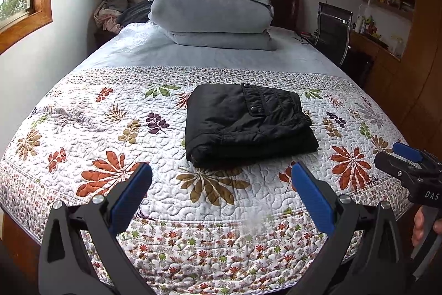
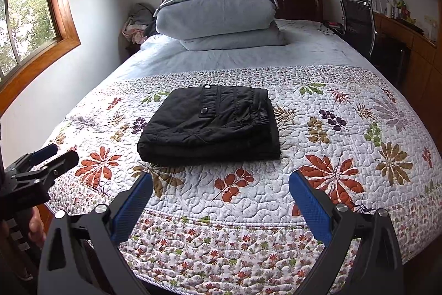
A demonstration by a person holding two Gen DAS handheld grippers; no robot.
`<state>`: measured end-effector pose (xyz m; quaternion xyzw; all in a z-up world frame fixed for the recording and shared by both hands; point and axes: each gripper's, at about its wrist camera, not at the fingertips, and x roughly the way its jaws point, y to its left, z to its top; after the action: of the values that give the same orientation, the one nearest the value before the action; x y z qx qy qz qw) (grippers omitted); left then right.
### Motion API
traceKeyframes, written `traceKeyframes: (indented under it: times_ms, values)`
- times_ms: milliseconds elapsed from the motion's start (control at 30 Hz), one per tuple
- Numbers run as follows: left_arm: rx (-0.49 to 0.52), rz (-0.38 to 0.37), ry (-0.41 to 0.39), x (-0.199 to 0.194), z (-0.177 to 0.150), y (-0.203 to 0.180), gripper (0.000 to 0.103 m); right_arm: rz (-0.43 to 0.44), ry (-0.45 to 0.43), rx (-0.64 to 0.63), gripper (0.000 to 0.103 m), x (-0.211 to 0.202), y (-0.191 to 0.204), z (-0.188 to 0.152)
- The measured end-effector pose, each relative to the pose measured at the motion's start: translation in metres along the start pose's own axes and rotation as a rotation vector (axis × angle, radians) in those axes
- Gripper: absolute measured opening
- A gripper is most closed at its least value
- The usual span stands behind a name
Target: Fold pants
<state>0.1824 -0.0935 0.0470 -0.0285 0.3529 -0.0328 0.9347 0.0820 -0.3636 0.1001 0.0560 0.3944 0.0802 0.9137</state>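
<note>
Both claws stand wide apart and hold nothing: left claw, right claw, "DAS" legible on its body. Beyond, black pants lie folded square, snap pocket up, mid floral quilt.

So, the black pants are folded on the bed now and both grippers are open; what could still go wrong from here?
1. The folded pants form a thick stack with loose layers at the near edge; one more grab there might pull only the top layer and undo the fold.
2. The left gripper and right gripper hover low over the quilt; a finger moving forward could drag it and shift the bundle.
</note>
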Motion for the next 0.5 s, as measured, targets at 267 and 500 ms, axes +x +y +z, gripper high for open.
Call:
traceKeyframes:
  times_ms: [267,500]
  values:
    - [0.002,-0.001,0.001,0.0010,-0.0001,-0.0017,0.100,-0.001,0.000,0.000,0.099,0.0000,-0.0001,0.0000]
    - [0.003,0.000,0.004,0.0019,-0.0004,-0.0019,0.100,-0.003,0.001,0.000,0.099,-0.0001,-0.0013,0.0001]
